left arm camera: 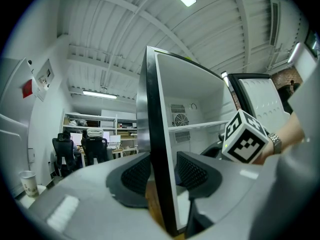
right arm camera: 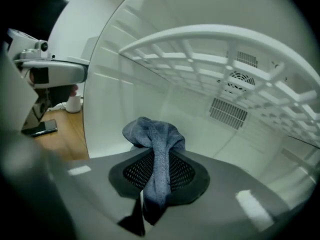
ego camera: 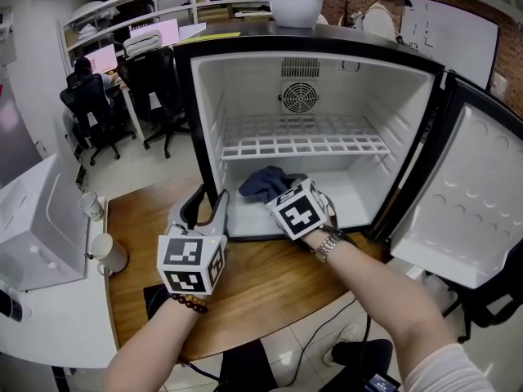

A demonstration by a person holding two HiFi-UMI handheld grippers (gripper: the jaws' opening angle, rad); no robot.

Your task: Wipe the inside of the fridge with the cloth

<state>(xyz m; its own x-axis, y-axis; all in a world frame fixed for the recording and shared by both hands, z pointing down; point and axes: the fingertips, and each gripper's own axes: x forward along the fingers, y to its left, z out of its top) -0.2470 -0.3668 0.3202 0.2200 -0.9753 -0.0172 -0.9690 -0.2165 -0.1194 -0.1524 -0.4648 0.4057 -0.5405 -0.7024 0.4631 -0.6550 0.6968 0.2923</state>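
A small fridge stands open on the wooden table, its door swung out to the right. My right gripper reaches onto the fridge floor under the white wire shelf, shut on a blue-grey cloth. In the right gripper view the cloth bunches up out of the gripper and hangs down between the pads. My left gripper straddles the front edge of the fridge's left wall. That wall's edge runs between both pads of the left gripper.
Two paper cups and a white box sit at the table's left end. A white plant pot stands on the fridge. Office chairs and desks lie behind. A phone rests on the table.
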